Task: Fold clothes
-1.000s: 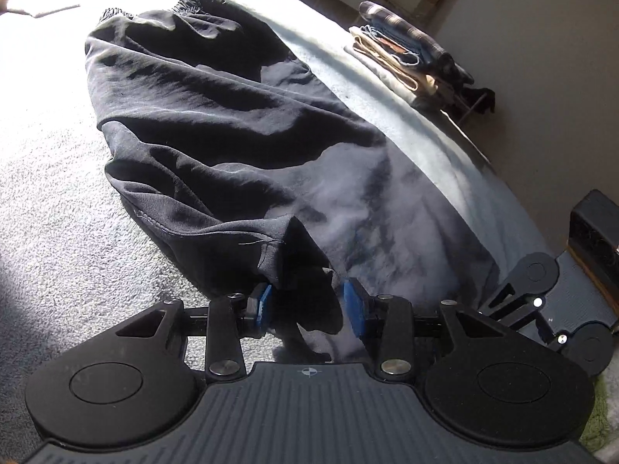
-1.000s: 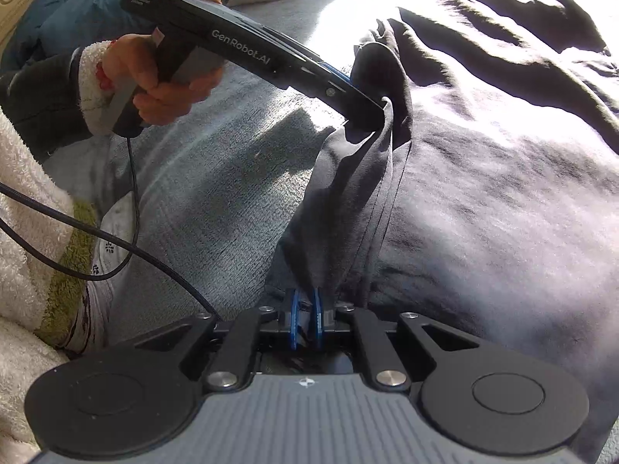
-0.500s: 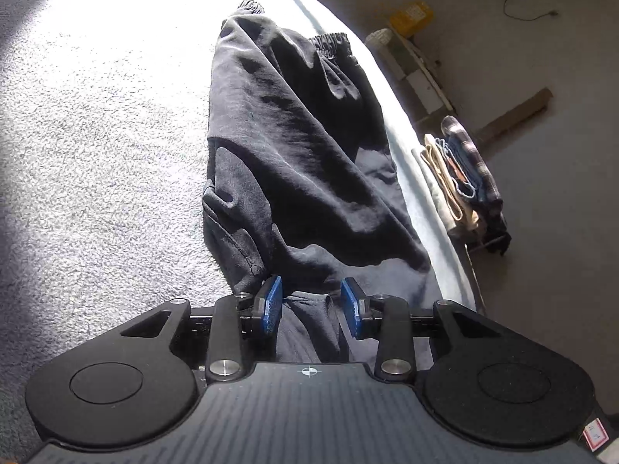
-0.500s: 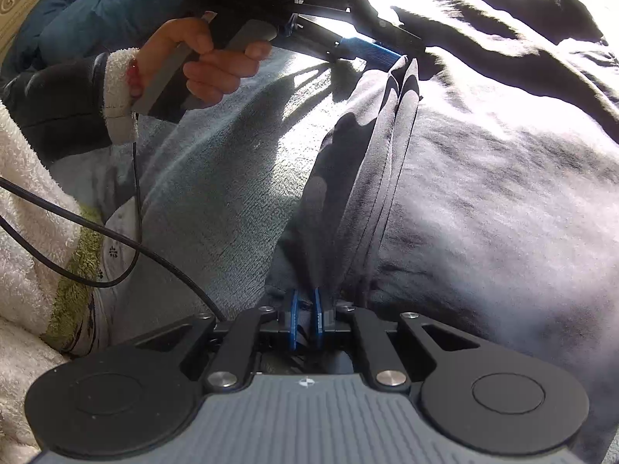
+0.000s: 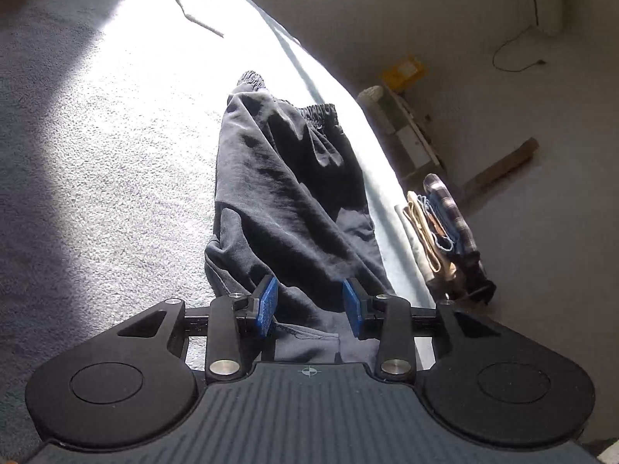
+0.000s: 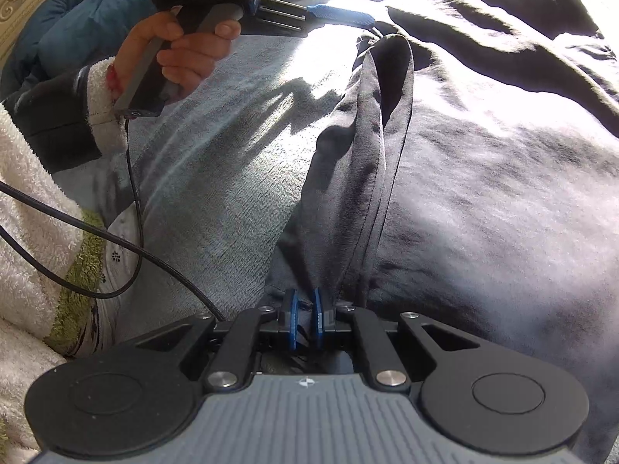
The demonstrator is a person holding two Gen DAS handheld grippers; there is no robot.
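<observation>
Black trousers (image 5: pixel 286 201) lie lengthwise on a grey fleece blanket (image 5: pixel 96 162), elastic waistband at the far end. My left gripper (image 5: pixel 309 301) is open above the near leg end, its blue pads apart with cloth below them. In the right wrist view the left gripper (image 6: pixel 340 15) hangs open just above a raised fold of the trousers (image 6: pixel 483 178). My right gripper (image 6: pixel 305 317) is shut on the hem of that dark cloth, which rises in a taut ridge away from it.
A stack of folded clothes (image 5: pixel 441 228) sits on a low stand beside the bed's right edge. Floor with boxes and a plank lies beyond. A cable (image 6: pixel 127 247), a white towel (image 6: pixel 27 201) and a blue jacket (image 6: pixel 77 27) lie at the left.
My left gripper has let go of the trouser fold, opened, and lifted up and away from it. My right gripper keeps its grip in place.
</observation>
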